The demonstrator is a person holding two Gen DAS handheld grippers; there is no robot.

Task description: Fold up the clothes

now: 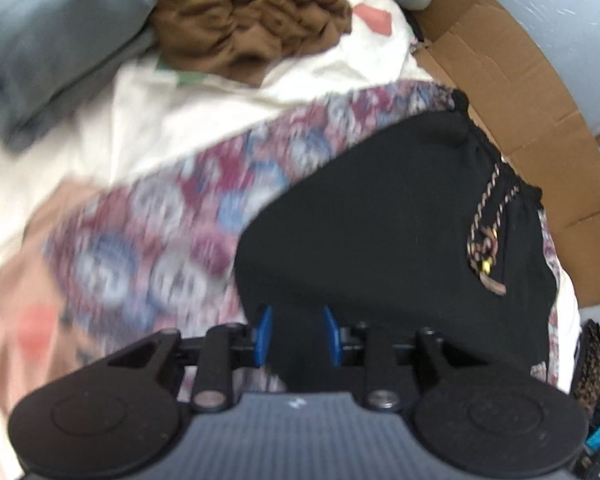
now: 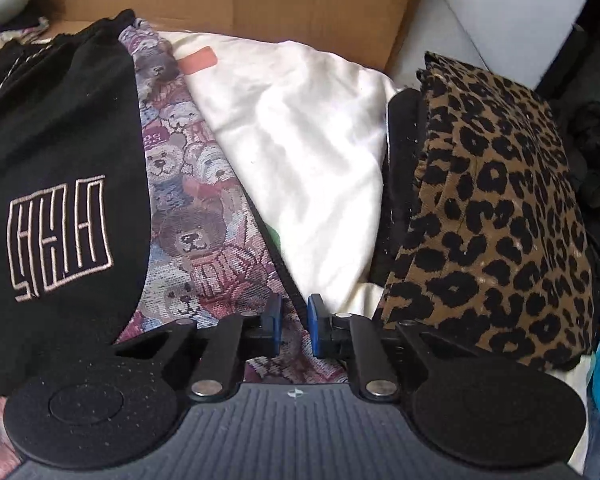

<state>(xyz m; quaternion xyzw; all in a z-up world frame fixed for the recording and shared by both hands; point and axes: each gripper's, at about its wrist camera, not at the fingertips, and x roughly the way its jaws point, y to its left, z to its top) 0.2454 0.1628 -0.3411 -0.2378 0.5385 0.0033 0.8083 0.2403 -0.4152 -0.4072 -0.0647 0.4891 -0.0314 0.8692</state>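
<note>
Folding the black garment (image 1: 380, 216), lying on the teddy-bear patterned fabric (image 2: 196, 216) spread over the white bedsheet (image 2: 300, 140). Left hand-held gripper (image 1: 298, 334) hovering over the black cloth, jaws narrowly parted; possibly pinching a fold, though blur is hiding any contact. Right hand-held gripper (image 2: 294, 326) standing at the dark edge of the patterned fabric, jaws nearly closed, seemingly nipping that hem. Leopard-print garment (image 2: 492, 216) sitting folded just beside. Next: securing both edges, then drawing them across evenly, keeping layers aligned.
</note>
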